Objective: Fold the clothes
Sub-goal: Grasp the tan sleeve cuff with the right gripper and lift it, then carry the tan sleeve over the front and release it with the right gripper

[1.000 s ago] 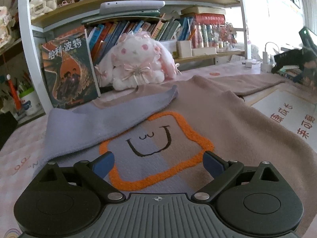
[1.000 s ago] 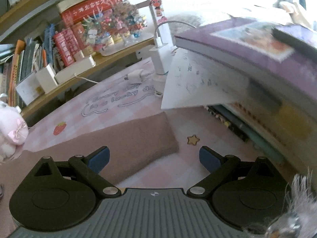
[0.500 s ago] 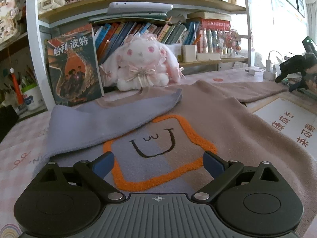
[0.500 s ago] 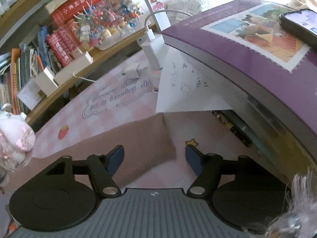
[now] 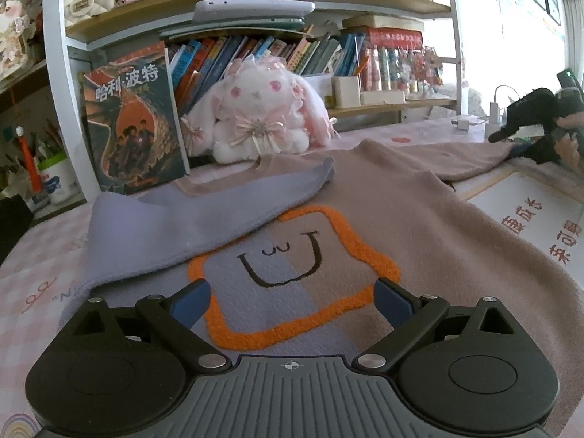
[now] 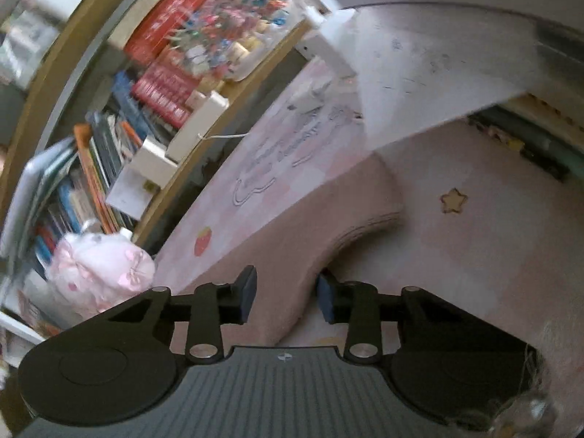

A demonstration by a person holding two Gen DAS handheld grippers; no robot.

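**Taking the brown sleeve cleanly before folding it in**

The sweater (image 5: 419,219) lies spread face up across the pink checked table (image 5: 33,255), its orange-framed smiley patch toward the left gripper. The lilac sleeve (image 5: 189,219) is already laid diagonally over the chest; the brown sleeve (image 6: 314,226) stretches flat to the far side, its cuff ending near a stack of books (image 6: 474,29) and a star printed on the table cover.

The step in hand looks like the grasp on that brown sleeve. The right gripper (image 6: 284,295) sits low over it, partway up from the cuff, and its jaws have just been closing with a ridge of the knit between them. The pads stand close on either side of the fabric, but whether they press it yet is hard to judge. To do this well, the pinch should take both layers of the sleeve, not just the top nap, and hold firm before any lift. The sleeve should then travel across the chest to mirror the lilac one, clearing the overhanging paper sheet (image 6: 419,73).

The left gripper (image 5: 290,297) hovers over the hem with jaws wide apart, holding nothing. It could press the body down if the knit drags.

A plush rabbit (image 5: 259,120) sits behind the collar, clear of the fold.
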